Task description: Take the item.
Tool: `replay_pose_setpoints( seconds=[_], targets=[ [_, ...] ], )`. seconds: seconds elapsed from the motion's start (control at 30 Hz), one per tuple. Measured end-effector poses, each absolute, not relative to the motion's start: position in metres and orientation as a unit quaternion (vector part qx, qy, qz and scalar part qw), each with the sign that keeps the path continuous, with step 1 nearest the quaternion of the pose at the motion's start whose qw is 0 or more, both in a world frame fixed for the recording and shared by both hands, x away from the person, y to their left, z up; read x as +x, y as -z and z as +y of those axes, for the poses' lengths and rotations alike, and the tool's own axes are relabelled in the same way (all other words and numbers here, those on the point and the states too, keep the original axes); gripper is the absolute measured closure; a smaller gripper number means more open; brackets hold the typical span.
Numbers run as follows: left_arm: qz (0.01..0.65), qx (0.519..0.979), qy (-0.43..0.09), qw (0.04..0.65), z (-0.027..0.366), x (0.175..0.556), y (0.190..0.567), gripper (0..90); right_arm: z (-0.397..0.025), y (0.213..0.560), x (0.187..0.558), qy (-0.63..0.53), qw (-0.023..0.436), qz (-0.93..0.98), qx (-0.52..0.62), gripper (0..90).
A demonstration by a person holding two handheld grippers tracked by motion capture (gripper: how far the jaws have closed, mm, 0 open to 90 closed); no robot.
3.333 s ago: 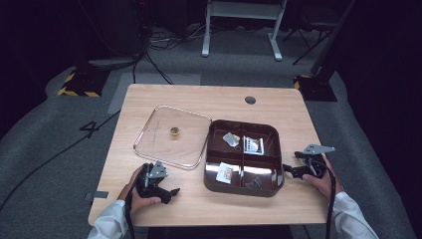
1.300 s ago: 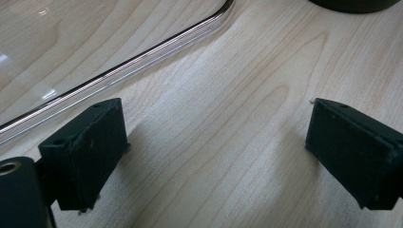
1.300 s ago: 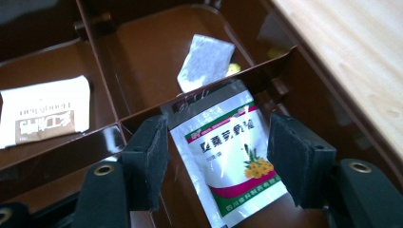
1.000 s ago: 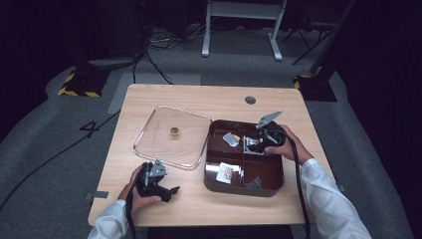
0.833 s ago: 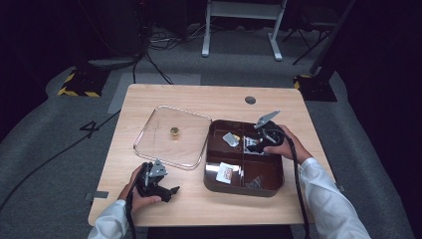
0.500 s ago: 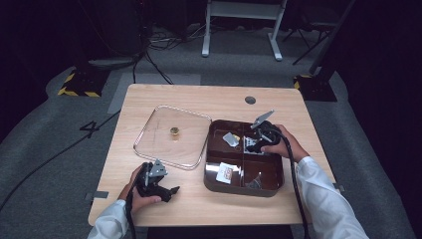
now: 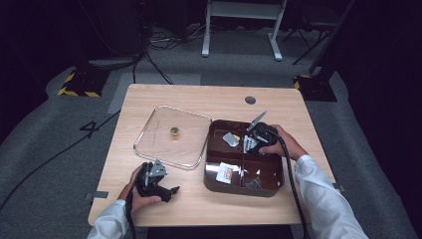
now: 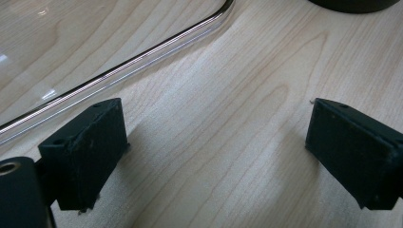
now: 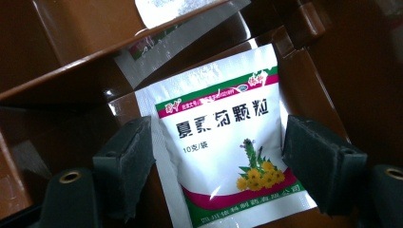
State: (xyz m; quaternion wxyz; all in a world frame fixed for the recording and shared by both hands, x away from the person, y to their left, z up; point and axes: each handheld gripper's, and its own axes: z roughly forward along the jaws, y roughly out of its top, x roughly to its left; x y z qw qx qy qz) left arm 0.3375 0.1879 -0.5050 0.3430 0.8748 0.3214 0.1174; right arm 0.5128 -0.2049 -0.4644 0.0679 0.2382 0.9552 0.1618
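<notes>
The wooden worktop (image 7: 219, 99) carries a clear lid (image 7: 171, 137) lying flat on its left half and a brown divided box (image 7: 244, 157) just right of it, the two nearly touching. The box holds several small packets: one in its far left compartment (image 7: 230, 139), one in its near left compartment (image 7: 225, 173), and darker bits at the near right. The right gripper (image 7: 255, 139) reaches into the far right compartment, its jaws spread apart on either side of a white sachet (image 9: 223, 142) with green and red bands and a yellow flower print, which lies flat between them. The left gripper (image 7: 166, 191) rests on the worktop near the lid's front edge, its jaws wide apart over bare wood.
</notes>
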Motion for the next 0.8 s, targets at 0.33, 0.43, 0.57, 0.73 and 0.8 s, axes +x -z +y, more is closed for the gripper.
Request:
replay_pose_setpoints(
  seconds=[0.33,0.43,0.57,0.73,0.8],
  targets=[
    [0.322,0.874,-0.117,0.344,0.1878,0.3374,0.5051,6.7,-0.2059,0.4635,0.5123,-0.168,0.065,0.954,0.241,33.1],
    [0.322,0.874,-0.117,0.344,0.1878,0.3374,0.5051,6.7,-0.2063,0.4628,0.5117,-0.173,0.066,0.953,0.238,38.5],
    [0.322,0.874,-0.117,0.344,0.1878,0.3374,0.5051,6.7,-0.2079,0.4617,0.5105,-0.187,0.072,0.951,0.236,57.3],
    [0.322,0.874,-0.117,0.344,0.1878,0.3375,0.5051,6.7,-0.2085,0.4607,0.5084,-0.192,0.083,0.950,0.234,65.2],
    [0.322,0.874,-0.116,0.344,0.1878,0.3375,0.5051,6.7,-0.2103,0.4601,0.5088,-0.201,0.099,0.946,0.235,70.2]
  ],
)
